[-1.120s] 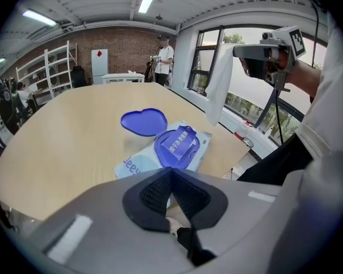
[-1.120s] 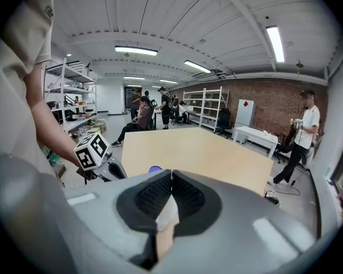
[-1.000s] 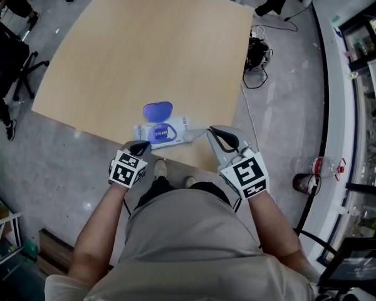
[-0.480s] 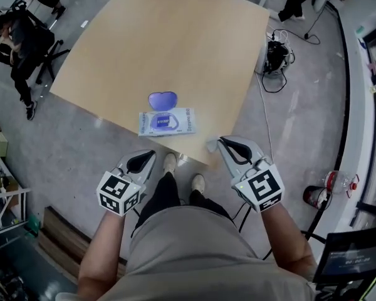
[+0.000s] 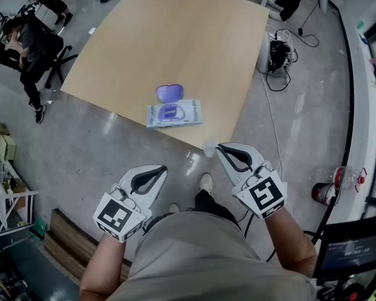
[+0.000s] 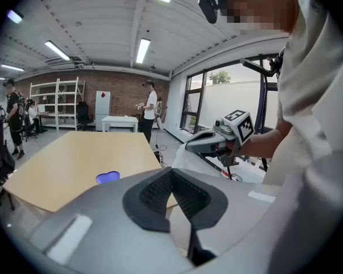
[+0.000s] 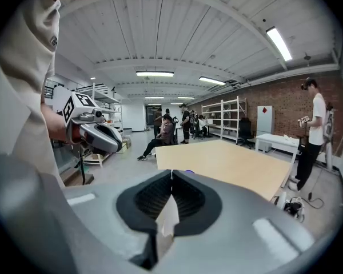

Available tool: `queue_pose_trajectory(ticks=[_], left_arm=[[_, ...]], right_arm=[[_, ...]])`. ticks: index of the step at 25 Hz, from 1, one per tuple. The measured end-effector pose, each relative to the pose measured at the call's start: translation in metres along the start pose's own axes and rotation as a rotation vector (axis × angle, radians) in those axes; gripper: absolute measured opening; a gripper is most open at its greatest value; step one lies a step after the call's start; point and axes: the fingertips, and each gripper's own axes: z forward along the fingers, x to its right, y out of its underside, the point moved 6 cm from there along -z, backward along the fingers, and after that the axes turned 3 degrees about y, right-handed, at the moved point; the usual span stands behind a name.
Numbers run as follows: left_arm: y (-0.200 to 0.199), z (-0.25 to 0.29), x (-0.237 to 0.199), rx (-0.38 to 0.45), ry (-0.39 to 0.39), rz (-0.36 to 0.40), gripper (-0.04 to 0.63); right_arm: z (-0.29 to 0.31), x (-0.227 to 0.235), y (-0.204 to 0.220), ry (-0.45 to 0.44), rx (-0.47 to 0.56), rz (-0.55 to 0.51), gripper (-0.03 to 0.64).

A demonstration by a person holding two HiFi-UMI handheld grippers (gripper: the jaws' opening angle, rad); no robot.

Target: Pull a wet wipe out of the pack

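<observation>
Pinching wet wipe [image 5: 209, 148], right hand-held gripper [image 5: 218, 147] hangs past table edge [image 5: 189, 138] (left [image 5: 161, 168] closed, empty).

Count: 1 table [image 5: 175, 42], 1 wipe pack [image 5: 174, 113], 1 wet wipe [image 7: 167, 217], 2 grippers: left gripper [image 5: 163, 168], right gripper [image 5: 218, 147].

A light wooden table [image 5: 175, 36] stands on a grey concrete floor [image 5: 100, 149] in an open workshop. Off the table's far left corner a person [image 5: 26, 39] sits by a black office chair [image 5: 57, 58]; off its right edge, black cables [image 5: 282, 42] tangle on the floor. Farther right of the table, a clear red-capped bottle [image 5: 340, 172] sits beside a dark red bin [image 5: 323, 193]. Beyond the table's far end, white shelving racks [image 6: 57, 104] line a brick wall [image 6: 126, 90].
</observation>
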Motion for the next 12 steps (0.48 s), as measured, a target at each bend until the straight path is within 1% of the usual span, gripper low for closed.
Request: queue_pose_trajectory(ticks=[3, 5, 7, 12], left_arm=[[-0.005, -0.026, 0.02, 0.046, 0.027, 0.02, 0.003], [0.0, -0.058, 0.03, 0.06, 0.023, 0.027, 0.003], [0.015, -0.096, 0.039, 0.066, 0.027, 0.029, 0.003], [0.055, -0.177, 0.066, 0.131, 0.073, 0.039, 0.003]], right_arm=[[-0.013, -0.028, -0.005, 0.012, 0.007, -0.026, 0.003], [-0.022, -0.059, -0.013, 0.031, 0.014, -0.034, 0.003], [-0.031, -0.095, -0.021, 0.053, 0.02, -0.04, 0.003], [-0.05, -0.182, -0.036, 0.125, 0.026, -0.074, 0.003]])
